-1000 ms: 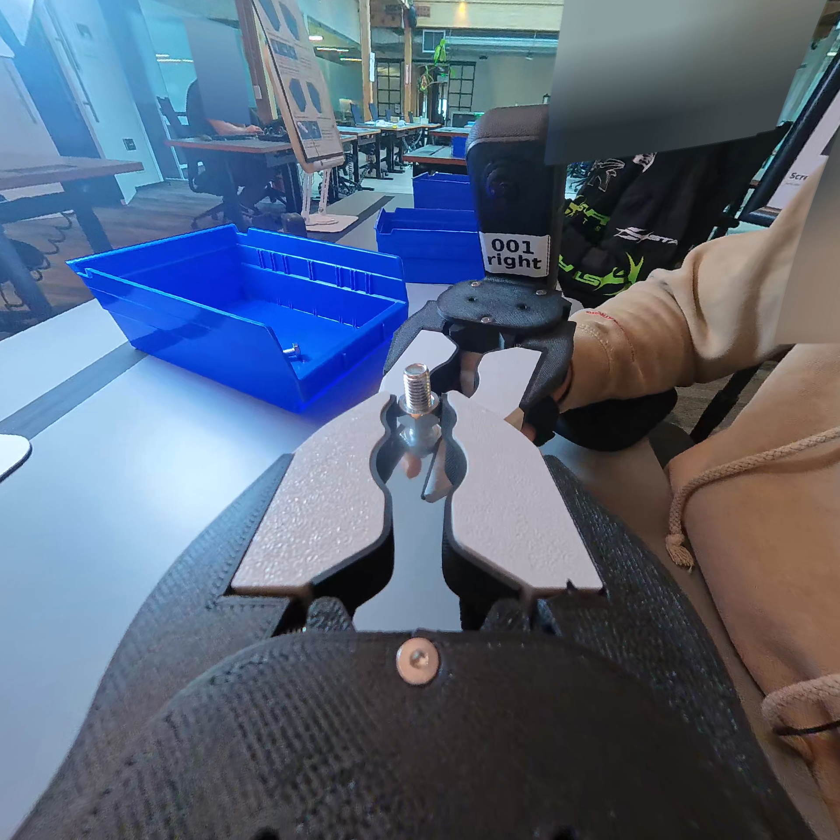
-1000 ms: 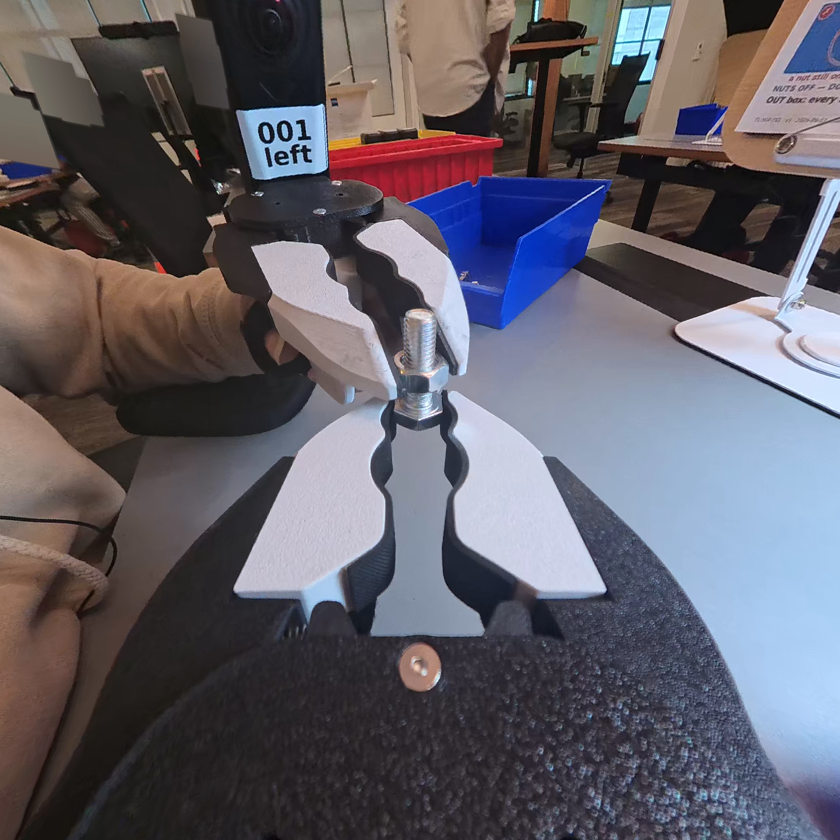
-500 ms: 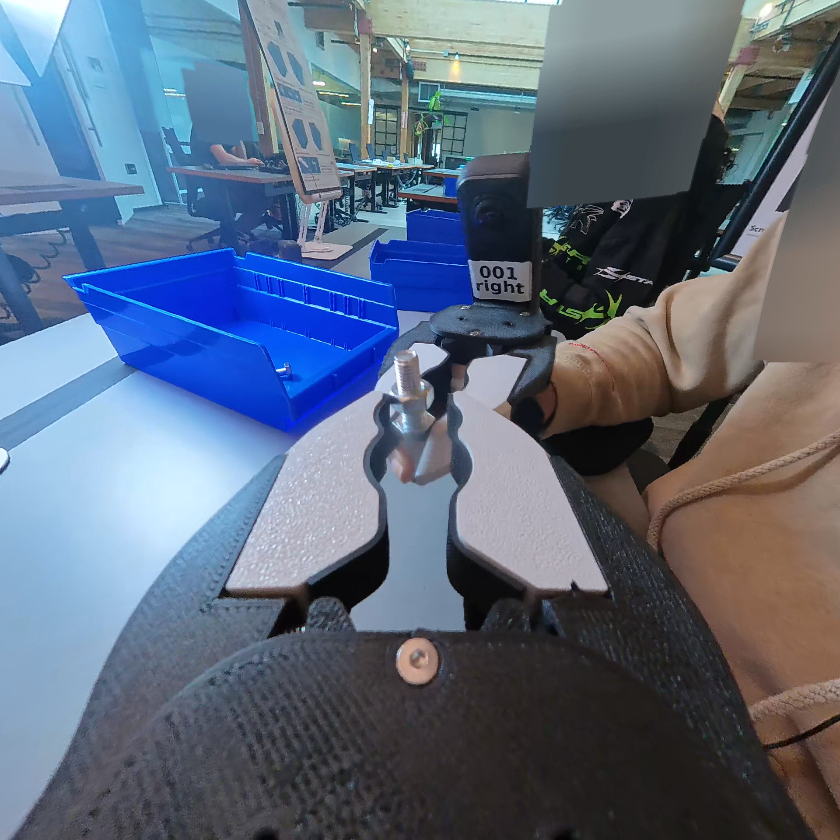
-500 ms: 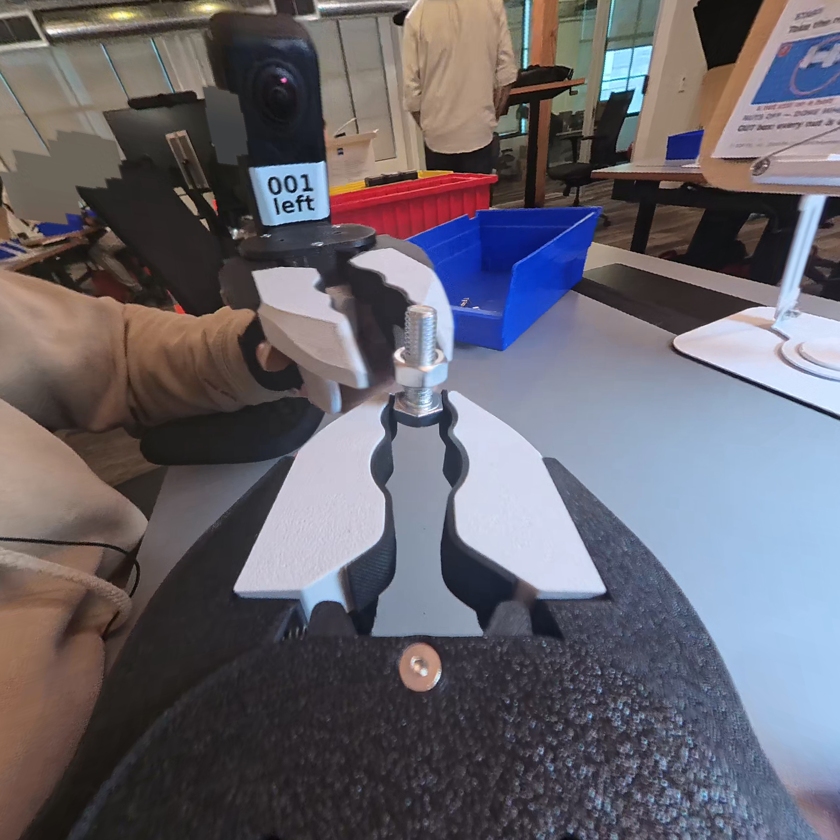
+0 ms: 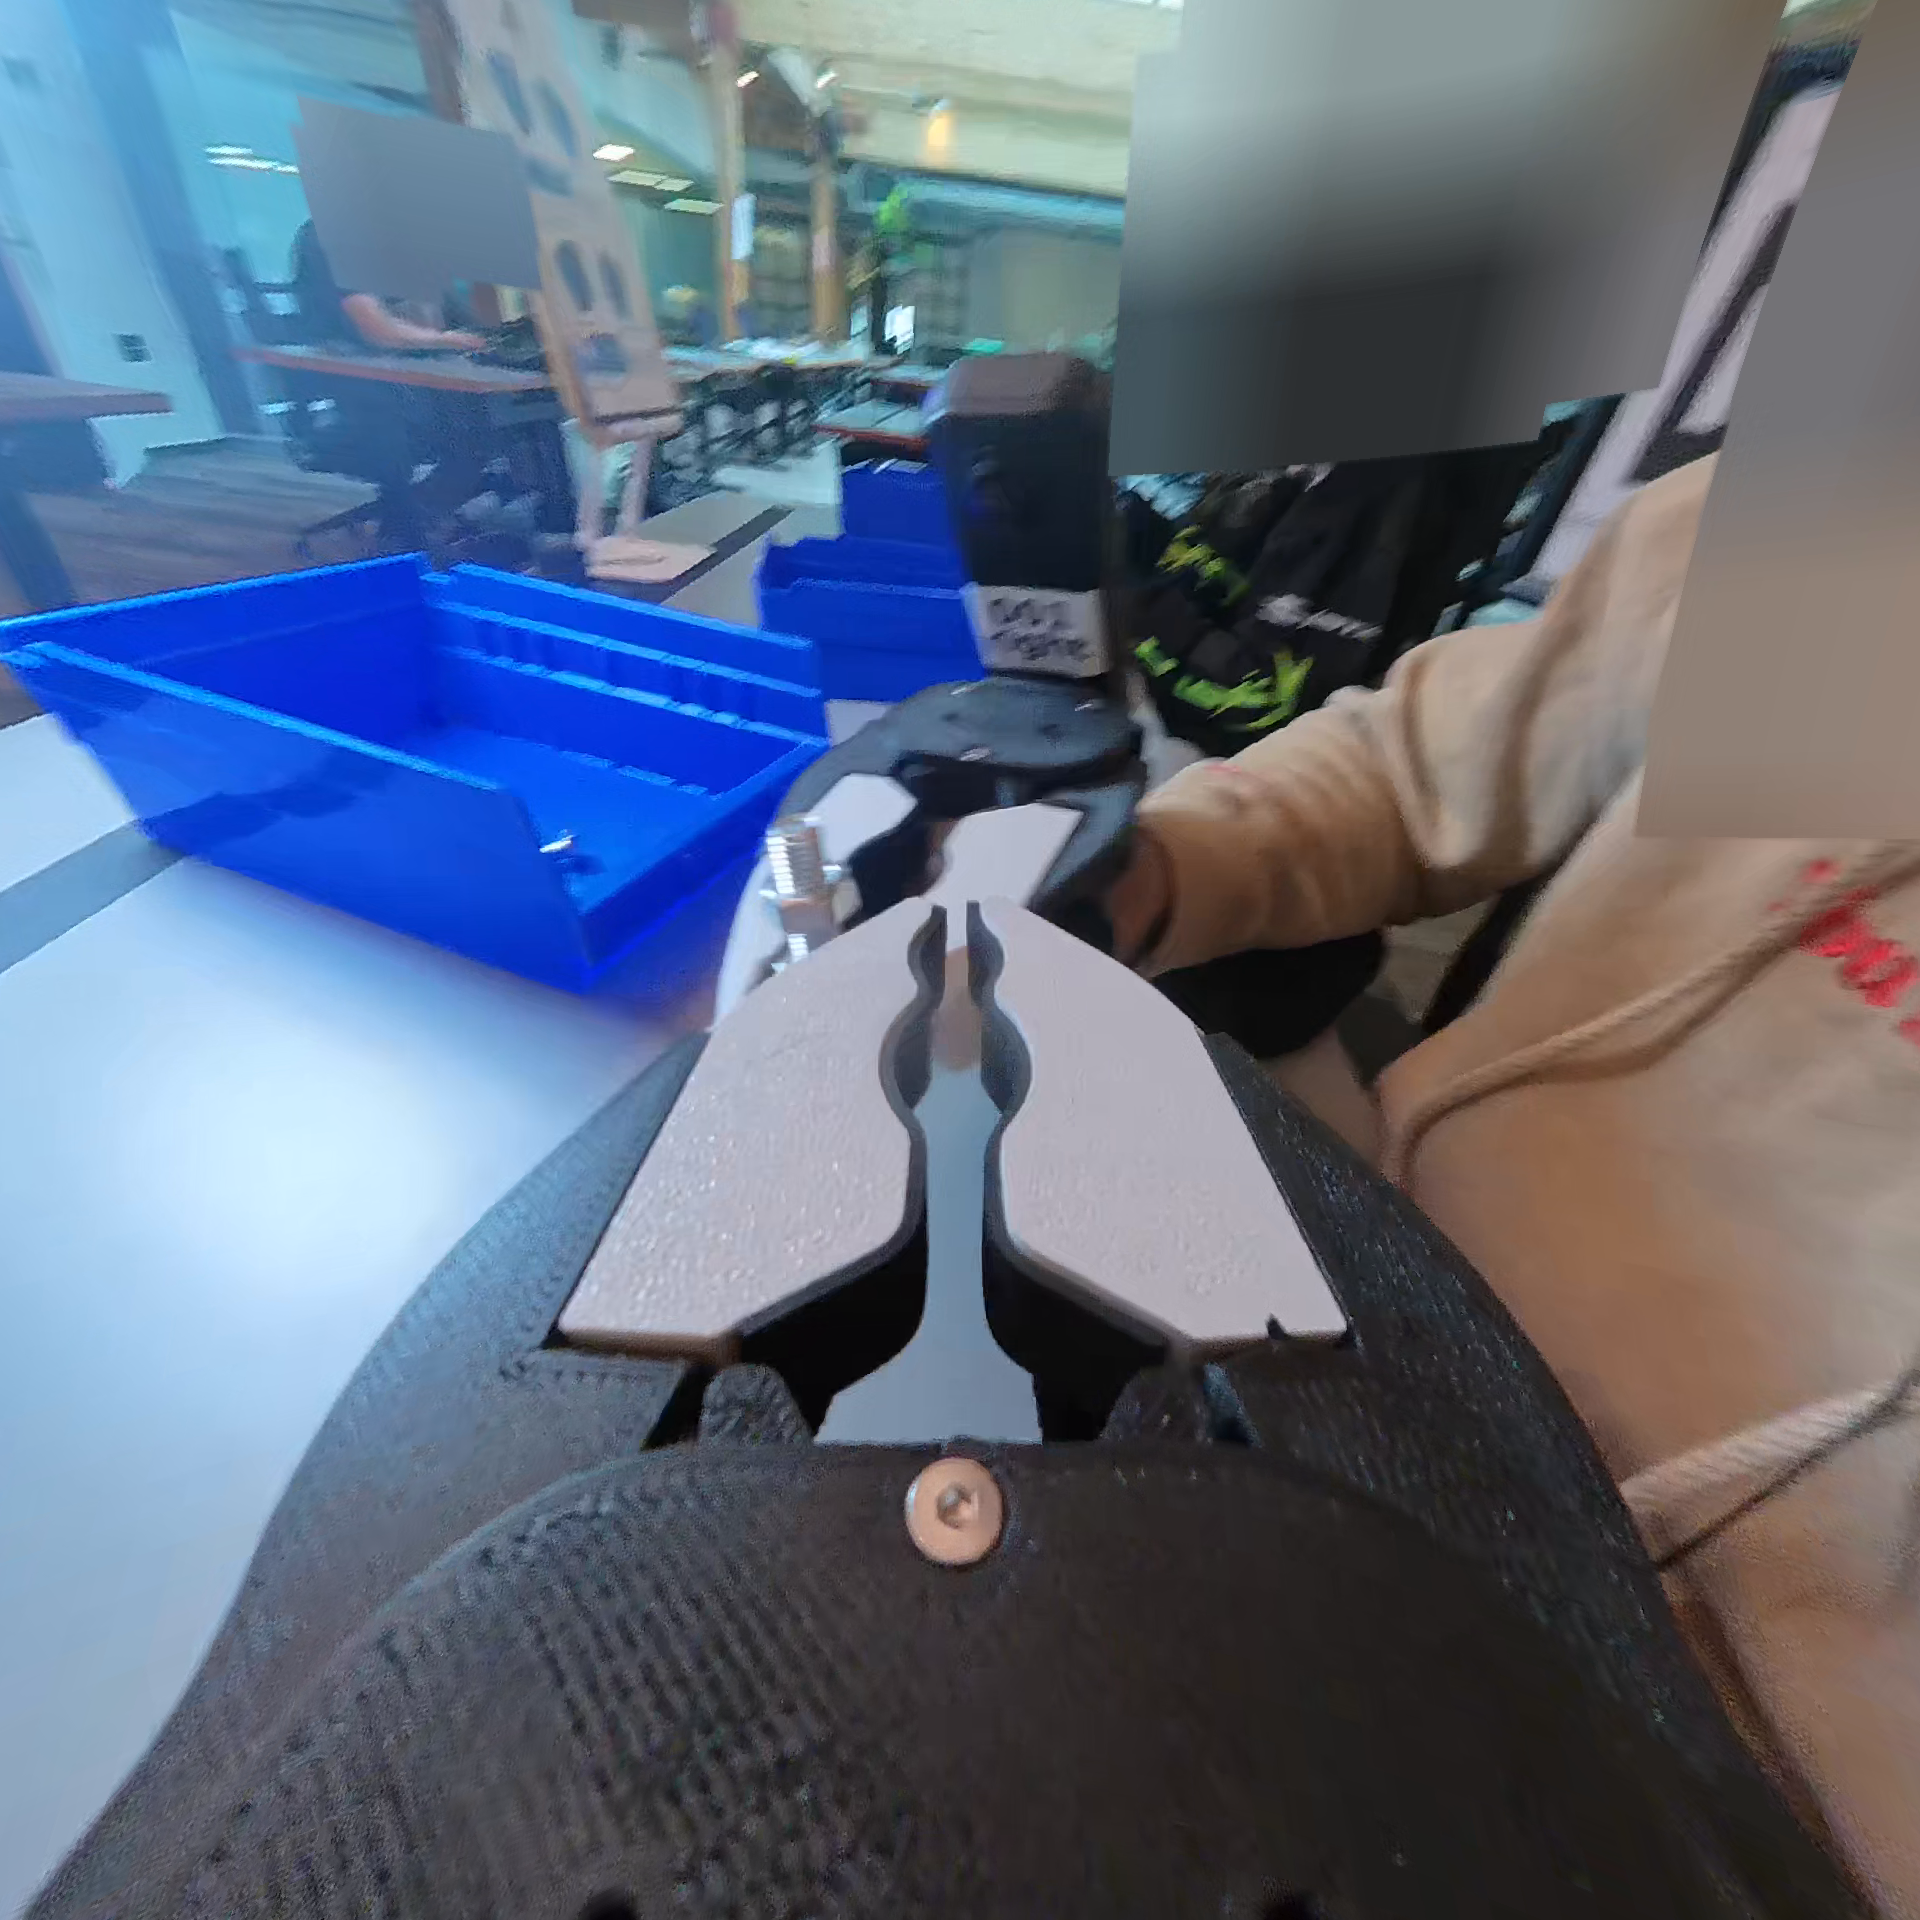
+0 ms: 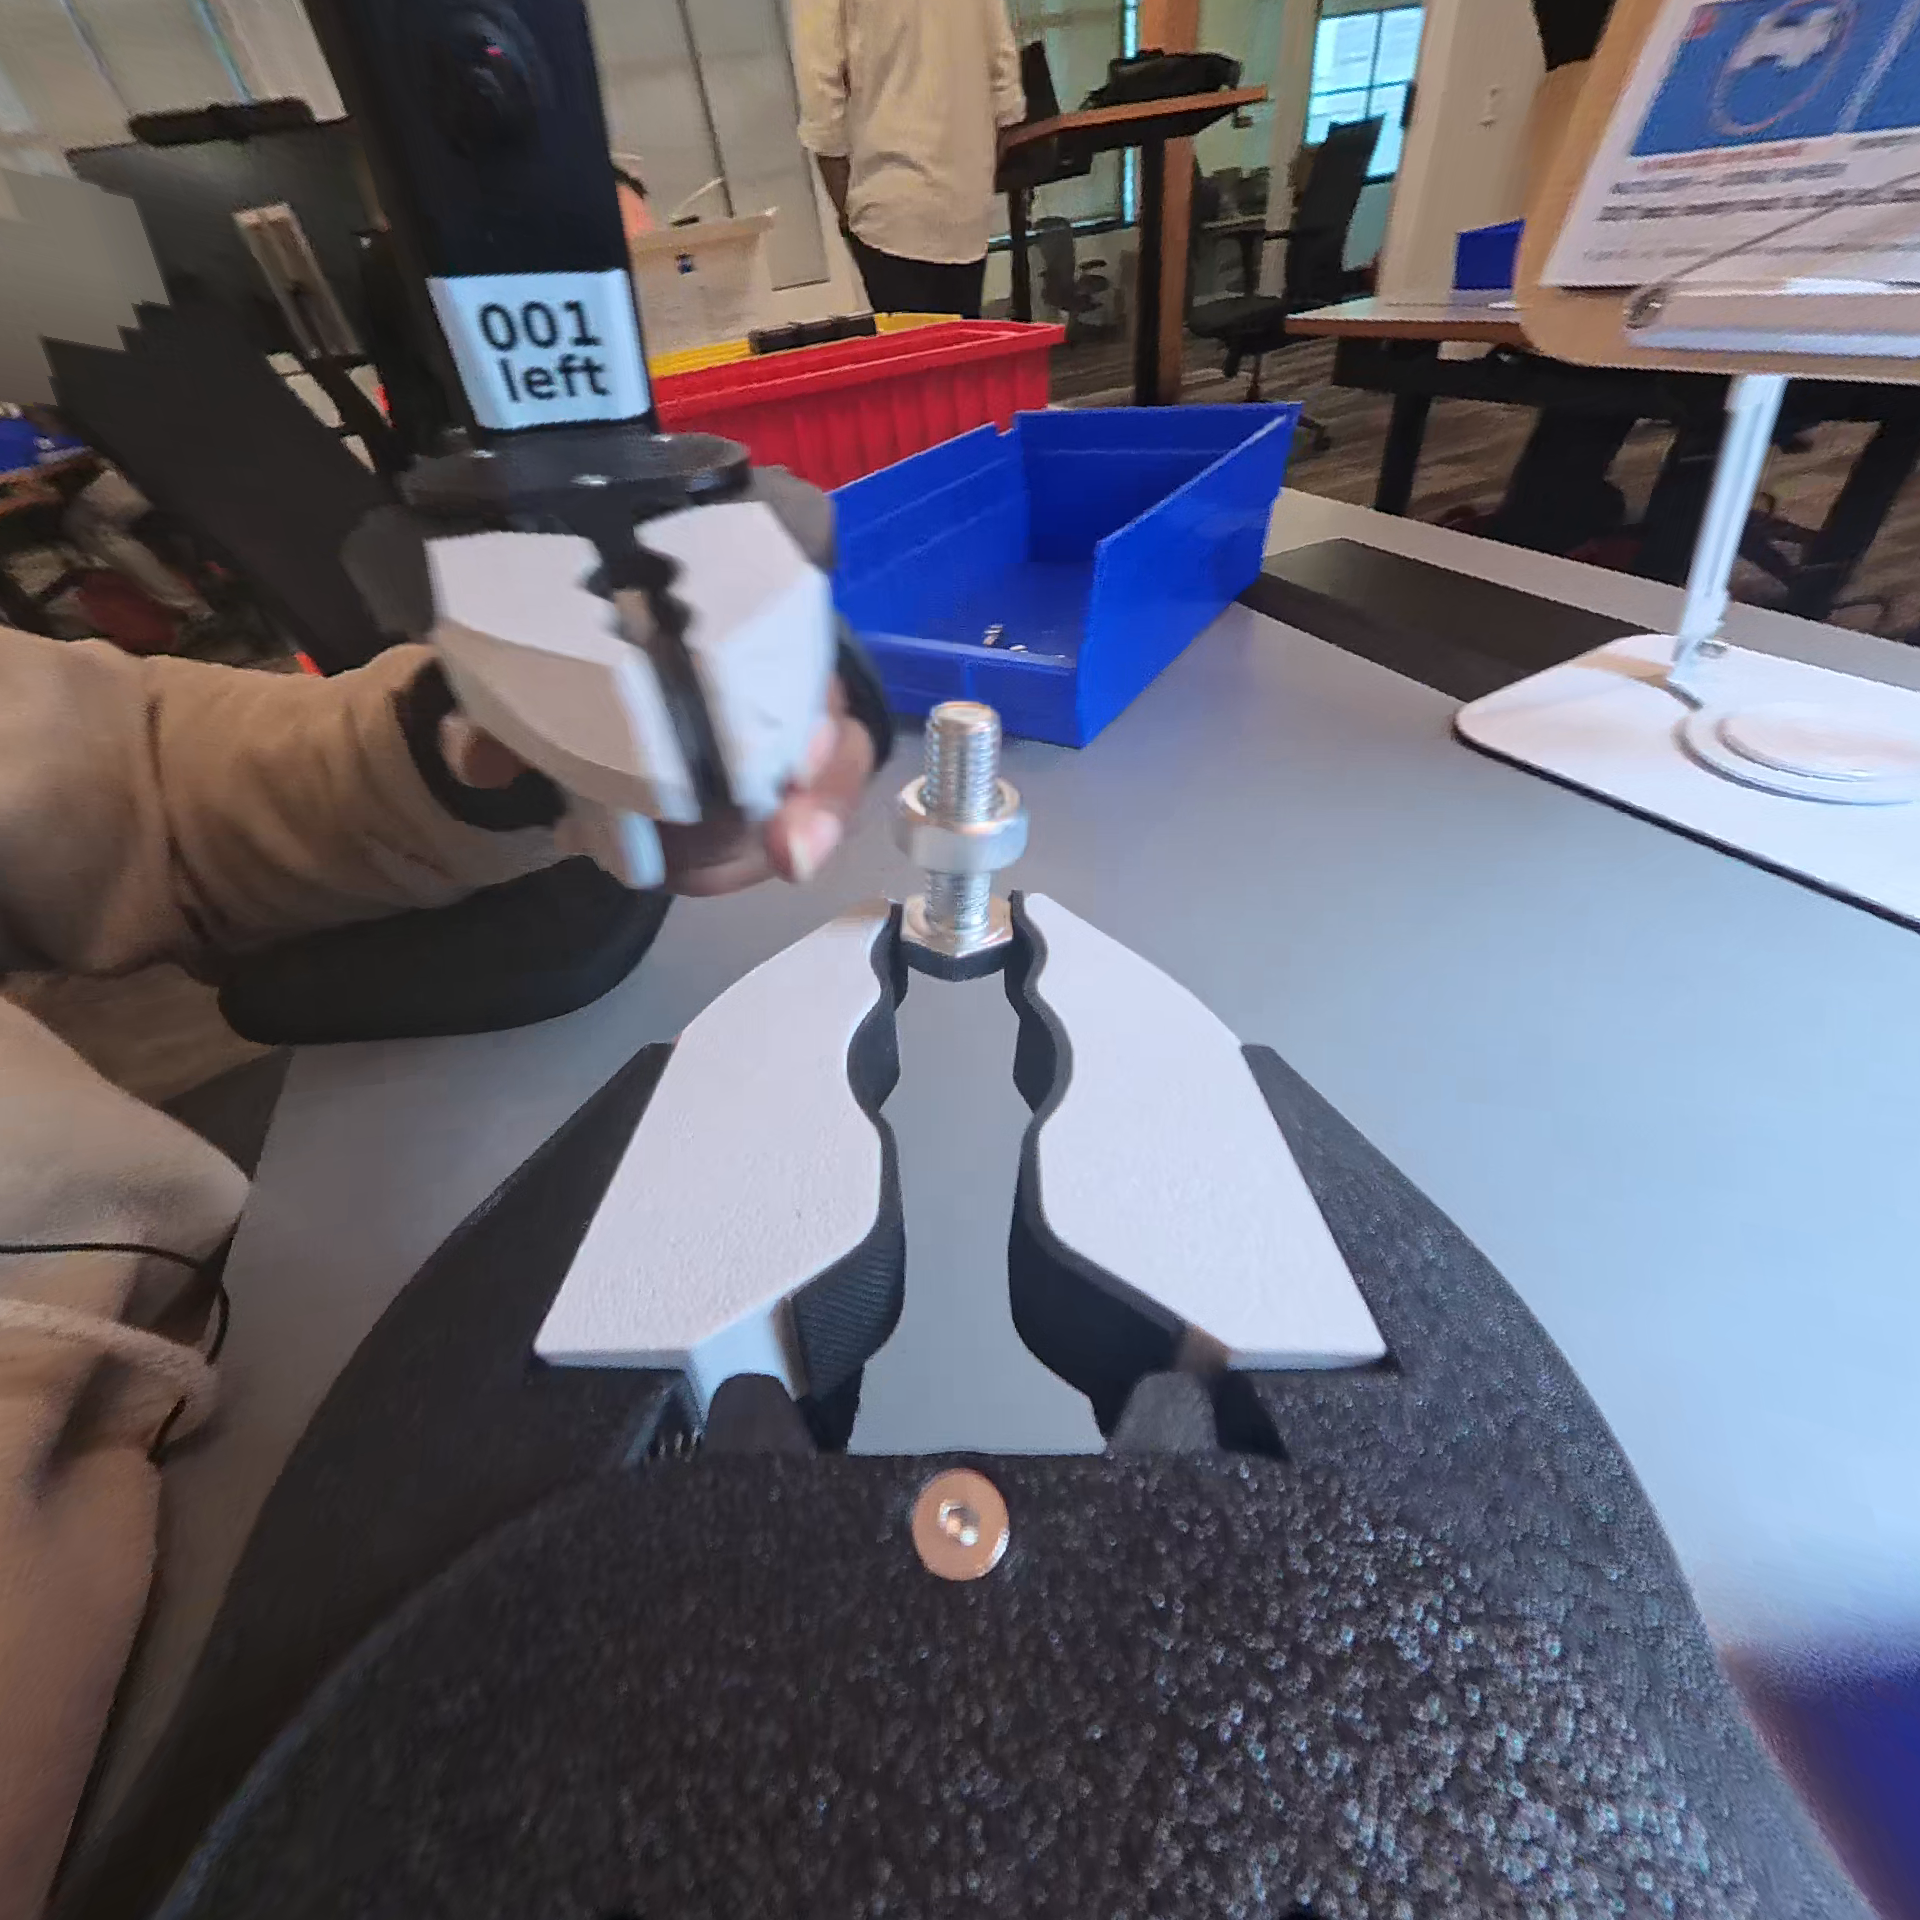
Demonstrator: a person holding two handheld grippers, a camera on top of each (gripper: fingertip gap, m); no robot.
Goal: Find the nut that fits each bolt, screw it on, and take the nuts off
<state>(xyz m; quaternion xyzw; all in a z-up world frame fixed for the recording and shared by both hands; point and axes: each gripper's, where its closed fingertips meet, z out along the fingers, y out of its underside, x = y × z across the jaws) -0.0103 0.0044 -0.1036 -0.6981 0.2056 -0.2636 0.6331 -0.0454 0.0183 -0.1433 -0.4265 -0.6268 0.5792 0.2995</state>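
Bolt upright in the right gripper [image 6: 956, 914], nut partway down its thread.
The silver bolt [image 6: 961, 821] is pinched by its hex head, nut [image 6: 961, 821] mid-shank; the left gripper [image 5: 958, 920], pressed together and empty, sits just beside it above the grey table [image 6: 1455, 987].

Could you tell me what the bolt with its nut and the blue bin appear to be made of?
The bolt and nut look like bright, plated steel: silvery and shiny, with crisp threads. The blue bin looks like moulded plastic: uniform glossy colour, thin walls.

white label [image 6: 535, 351]: printed characters, on black camera post, upper left;
blurred label [image 5: 1039, 629]: unreadable, on black post, centre;
printed sheet [image 6: 1756, 135]: on stand, upper right
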